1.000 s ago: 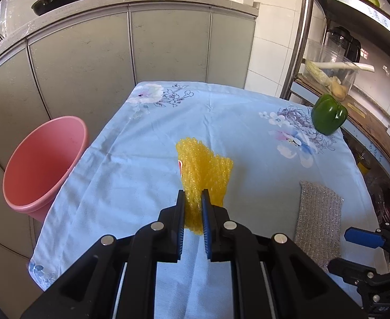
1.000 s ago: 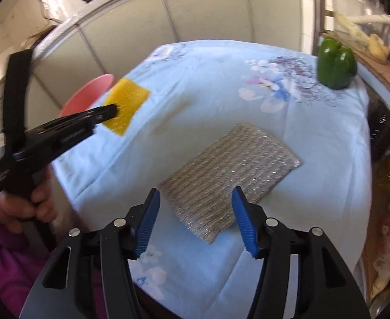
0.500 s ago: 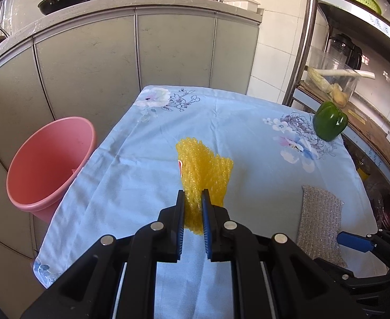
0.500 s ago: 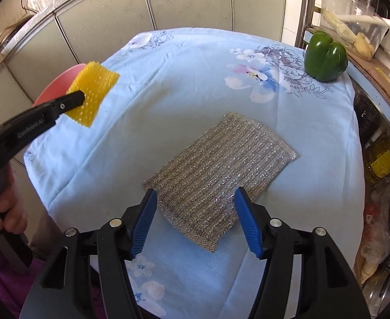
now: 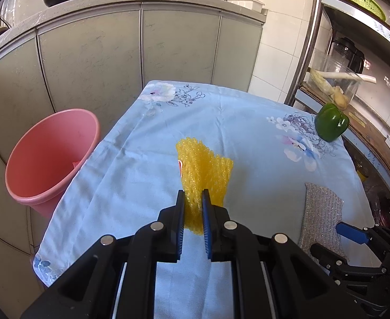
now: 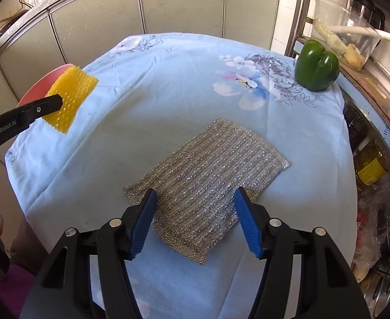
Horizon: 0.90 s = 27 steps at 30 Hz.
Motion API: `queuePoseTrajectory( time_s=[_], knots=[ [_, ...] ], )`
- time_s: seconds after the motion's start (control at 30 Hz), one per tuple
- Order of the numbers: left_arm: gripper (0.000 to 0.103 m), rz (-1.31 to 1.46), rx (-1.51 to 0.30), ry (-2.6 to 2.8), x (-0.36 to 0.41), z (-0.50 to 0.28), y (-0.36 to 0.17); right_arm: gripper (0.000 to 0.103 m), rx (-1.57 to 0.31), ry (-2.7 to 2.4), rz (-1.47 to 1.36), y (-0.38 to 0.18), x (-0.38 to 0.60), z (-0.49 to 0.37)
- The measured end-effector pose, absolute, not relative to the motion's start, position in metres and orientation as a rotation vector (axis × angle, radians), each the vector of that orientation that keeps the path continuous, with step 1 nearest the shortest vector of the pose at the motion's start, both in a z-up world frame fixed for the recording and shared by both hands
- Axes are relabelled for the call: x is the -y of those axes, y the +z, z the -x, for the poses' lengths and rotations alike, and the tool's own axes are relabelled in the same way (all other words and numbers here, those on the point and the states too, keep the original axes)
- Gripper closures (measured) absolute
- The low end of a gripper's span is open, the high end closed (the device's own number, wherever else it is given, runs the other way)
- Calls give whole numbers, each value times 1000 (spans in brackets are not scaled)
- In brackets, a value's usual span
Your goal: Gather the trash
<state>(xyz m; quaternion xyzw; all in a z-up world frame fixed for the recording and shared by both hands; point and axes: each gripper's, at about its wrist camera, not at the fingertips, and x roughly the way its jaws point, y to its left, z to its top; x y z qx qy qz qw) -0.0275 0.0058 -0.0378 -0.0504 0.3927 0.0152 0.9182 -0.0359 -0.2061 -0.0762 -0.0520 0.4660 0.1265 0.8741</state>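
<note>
**Desk:** Working left to right — what is happening at the table's left edge?

**Photographer:** The pink bucket (image 5: pixel 49 156) is standing on the floor just beside the table (image 5: pixel 147 143), its mouth open and tilted toward the cloth. The left gripper (image 5: pixel 193 199) is hanging above the cloth, jaws nearly closed and pinching the lower part of the yellow mesh scrubber (image 5: pixel 204 175). It is looking light and springy, creasing where the pads are squeezing it, so a pinch is likely holding it well enough.

**Desk:** And the open room around it?

**Photographer:** The stretch of cloth between scrubber and bucket is lying bare. The table's left edge is dropping straight off beside the bucket rim, so the path there seems open.

**Desk:** Moving right?

**Photographer:** The silver scouring cloth (image 6: pixel 208 183) is lying flat near the front right of the table. The right gripper (image 6: pixel 193 214) is hovering over its near end, jaws about half open, having just been closing a little, and gripping nothing; the cloth is showing between them. It is looking thin, limp and rough-knit, so taking a corner or the near edge would probably be easiest.

**Desk:** Anything crowding it?

**Photographer:** The green pepper (image 6: pixel 316 65) is sitting well apart at the far right corner, near the shelf rack (image 6: pixel 300 13).
</note>
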Motion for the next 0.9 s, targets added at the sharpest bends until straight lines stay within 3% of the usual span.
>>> queuePoseTrajectory(
  time_s=[0.13,0.2,0.33,0.37,0.4,0.43,0.47,0.9],
  knots=[
    [92,102,-800,34,-7,30,-35,84,-963,235,104,-74,214,37],
    [92,100,-796,34,-6,32,-34,89,-972,243,81,-73,220,38],
    [91,104,-790,43,-8,34,-31,89,-950,240,-13,-60,236,45],
    [91,106,-791,46,-9,34,-31,85,-961,233,-49,-58,243,46],
    [91,109,-793,47,-10,34,-31,77,-976,235,-85,-58,249,46],
    [91,110,-794,48,-10,34,-31,59,-1000,237,-132,-59,256,45],
    [91,112,-795,47,-10,34,-31,53,-1010,237,-154,-61,260,45],
    [90,119,-801,44,-15,36,-31,51,-1022,236,-39,-79,227,39]
  ],
)
